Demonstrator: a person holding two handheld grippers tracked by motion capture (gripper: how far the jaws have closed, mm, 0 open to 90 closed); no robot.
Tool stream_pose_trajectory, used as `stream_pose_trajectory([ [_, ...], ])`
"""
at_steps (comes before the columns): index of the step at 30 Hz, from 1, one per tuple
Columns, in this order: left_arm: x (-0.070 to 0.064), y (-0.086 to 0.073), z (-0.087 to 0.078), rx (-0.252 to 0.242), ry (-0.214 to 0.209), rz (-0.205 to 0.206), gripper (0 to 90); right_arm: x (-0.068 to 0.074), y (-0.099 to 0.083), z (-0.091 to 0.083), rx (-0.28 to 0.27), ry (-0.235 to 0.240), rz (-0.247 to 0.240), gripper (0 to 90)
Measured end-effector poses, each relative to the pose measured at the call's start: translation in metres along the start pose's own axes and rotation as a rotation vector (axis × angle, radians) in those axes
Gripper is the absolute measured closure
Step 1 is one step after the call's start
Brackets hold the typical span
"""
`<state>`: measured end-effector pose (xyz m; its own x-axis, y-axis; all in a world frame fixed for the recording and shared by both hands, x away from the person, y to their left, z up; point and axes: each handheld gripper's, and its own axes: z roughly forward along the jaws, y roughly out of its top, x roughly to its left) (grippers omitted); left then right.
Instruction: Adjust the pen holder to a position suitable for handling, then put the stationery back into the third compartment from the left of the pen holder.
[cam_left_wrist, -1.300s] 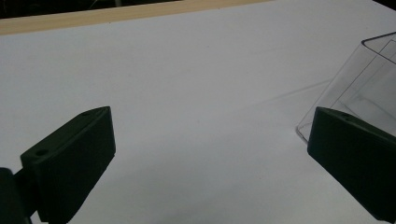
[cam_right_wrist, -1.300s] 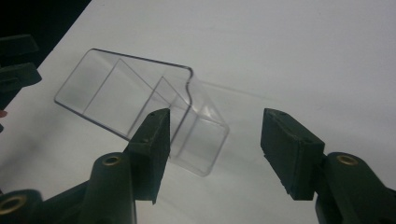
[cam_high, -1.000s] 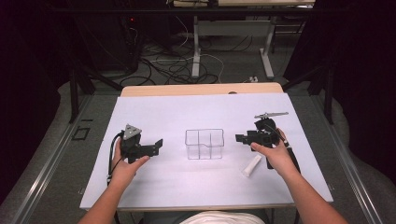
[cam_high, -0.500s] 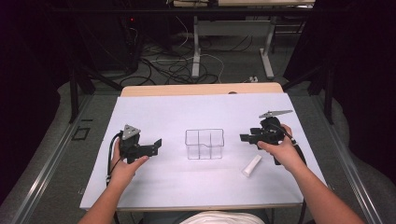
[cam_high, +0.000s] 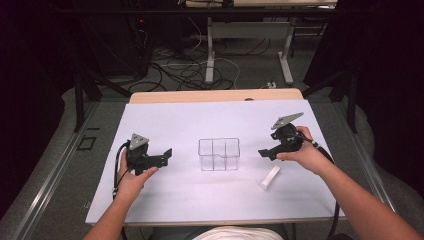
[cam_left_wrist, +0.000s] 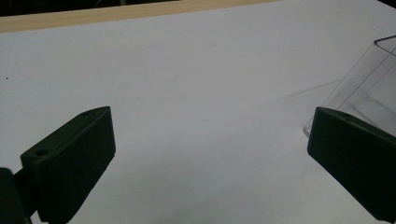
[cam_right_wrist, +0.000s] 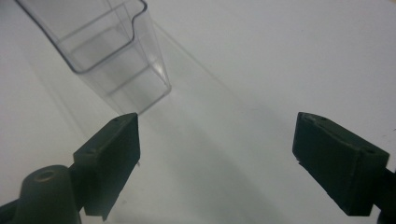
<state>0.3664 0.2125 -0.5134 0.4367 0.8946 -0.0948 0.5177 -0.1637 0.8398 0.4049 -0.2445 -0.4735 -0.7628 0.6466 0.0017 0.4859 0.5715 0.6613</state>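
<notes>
The left hand-held gripper (cam_high: 161, 156) hovers over the left part of the white counter (cam_high: 165, 122), its jaws spread wide with nothing between them, pointing toward the middle. There stands a clear plastic box (cam_high: 219, 154) with inner dividers, upright and open at the top, well apart from both grippers. Nearer the person and to the right lies a small white tube (cam_high: 269, 177) on its side, just below the right hand-held gripper (cam_high: 263, 152), whose jaws are also spread and empty. The tube looks light and stiff, with a smooth round body that could roll or slip; a grasp across its middle seems safest. The box looks light, rigid and slick, best taken by one thin wall.
</notes>
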Motion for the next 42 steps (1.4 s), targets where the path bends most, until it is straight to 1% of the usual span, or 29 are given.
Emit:
stream_pose_trajectory([
  [1, 0.0, 0.0, 0.0, -0.001, 0.0, 0.0, 1.0, 0.0, 0.0, 0.0, 0.0, 0.0, 0.0, 14.9],
  [2, 0.0, 0.0, 0.0, -0.001, 0.0, 0.0, 1.0, 0.001, 0.002, -0.002, 0.021, 0.001, -0.078, 15.0],
  [3, 0.0, 0.0, 0.0, -0.001, 0.0, -0.001, 1.0, 0.001, 0.002, -0.002, 0.021, 0.001, -0.078, 15.0],
  [4, 0.001, 0.0, 0.0, -0.001, 0.004, 0.006, 1.0, 0.002, 0.005, -0.001, 0.033, -0.01, -0.175, 15.1],
  [5, 0.001, 0.0, 0.0, -0.001, 0.004, 0.006, 1.0, 0.002, 0.005, -0.001, 0.033, -0.01, -0.175, 15.1],
  [6, 0.0, 0.0, 0.0, -0.002, 0.004, 0.004, 1.0, 0.005, 0.007, -0.001, 0.058, -0.023, -0.291, 16.2],
  [7, 0.001, 0.0, -0.001, -0.002, 0.005, 0.005, 1.0, 0.005, 0.007, -0.001, 0.058, -0.023, -0.291, 16.2],
  [9, 0.0, -0.001, 0.0, -0.005, 0.004, -0.001, 1.0, 0.007, 0.007, -0.001, 0.085, -0.027, -0.395, 19.5],
  [10, 0.001, -0.001, -0.001, -0.005, 0.004, -0.002, 1.0, 0.007, 0.008, -0.001, 0.101, -0.019, -0.432, 21.9],
  [11, 0.001, -0.001, -0.001, -0.004, 0.005, -0.001, 1.0, 0.008, 0.008, -0.001, 0.127, -0.019, -0.493, 26.3],
  [12, 0.001, -0.001, -0.001, -0.007, 0.005, -0.001, 1.0, 0.008, 0.008, -0.001, 0.135, -0.019, -0.519, 27.8],
  [13, 0.001, -0.001, -0.001, -0.005, 0.005, -0.004, 1.0, 0.008, 0.008, -0.001, 0.135, -0.019, -0.519, 27.8],
  [15, 0.001, -0.001, 0.0, -0.005, 0.004, -0.004, 1.0, 0.008, 0.007, -0.002, 0.151, -0.018, -0.554, 31.0],
  [19, 0.001, -0.001, 0.0, -0.003, 0.006, -0.001, 1.0, 0.01, 0.005, -0.001, 0.212, 0.009, -0.653, 35.4],
  [20, 0.001, -0.001, 0.0, -0.003, 0.005, -0.001, 1.0, 0.01, 0.005, -0.001, 0.212, 0.009, -0.653, 35.4],
  [21, 0.001, -0.001, 0.0, -0.003, 0.005, -0.001, 1.0, 0.011, 0.004, -0.001, 0.236, 0.027, -0.703, 37.2],
  [26, 0.001, -0.001, 0.0, -0.003, 0.008, 0.0, 1.0, 0.013, 0.001, -0.002, 0.337, 0.081, -0.853, 41.7],
  [29, 0.002, -0.001, 0.0, -0.003, 0.011, 0.003, 1.0, 0.014, -0.003, -0.004, 0.335, 0.106, -0.921, 43.1],
  [30, 0.002, -0.002, -0.001, -0.001, 0.014, 0.005, 1.0, 0.014, -0.003, -0.004, 0.317, 0.115, -0.972, 44.6],
  [32, 0.002, -0.002, 0.0, -0.003, 0.014, 0.001, 1.0, 0.013, -0.004, -0.006, 0.319, 0.14, -1.013, 45.4],
  [33, 0.001, -0.002, 0.0, -0.004, 0.015, 0.0, 1.1, 0.014, -0.006, -0.007, 0.315, 0.141, -1.022, 46.2],
  [34, 0.001, -0.002, 0.0, -0.005, 0.013, -0.005, 1.1, 0.014, -0.008, -0.007, 0.293, 0.142, -1.049, 46.3],
  [35, 0.001, -0.002, 0.0, -0.005, 0.014, -0.007, 1.1, 0.013, -0.008, -0.007, 0.291, 0.144, -1.085, 46.4],
  [36, 0.001, -0.002, -0.001, -0.003, 0.014, -0.009, 1.1, 0.014, -0.009, -0.008, 0.31, 0.159, -1.086, 46.2],
  [37, 0.001, -0.002, -0.001, -0.003, 0.014, -0.009, 1.1, 0.013, -0.008, -0.008, 0.321, 0.181, -1.121, 45.4],
  [39, 0.001, -0.002, -0.001, -0.004, 0.017, -0.006, 1.1, 0.014, -0.013, -0.006, 0.276, 0.16, -1.157, 44.5],
  [40, 0.001, -0.002, -0.001, -0.005, 0.017, -0.008, 1.1, 0.014, -0.012, -0.006, 0.312, 0.183, -1.18, 44.4],
  [41, 0.001, -0.002, -0.001, -0.006, 0.018, -0.006, 1.1, 0.015, -0.013, -0.007, 0.348, 0.19, -1.175, 44.3],
  [42, 0.001, -0.002, 0.0, -0.007, 0.017, -0.009, 1.1, 0.016, -0.015, -0.005, 0.311, 0.175, -1.185, 44.4],
])
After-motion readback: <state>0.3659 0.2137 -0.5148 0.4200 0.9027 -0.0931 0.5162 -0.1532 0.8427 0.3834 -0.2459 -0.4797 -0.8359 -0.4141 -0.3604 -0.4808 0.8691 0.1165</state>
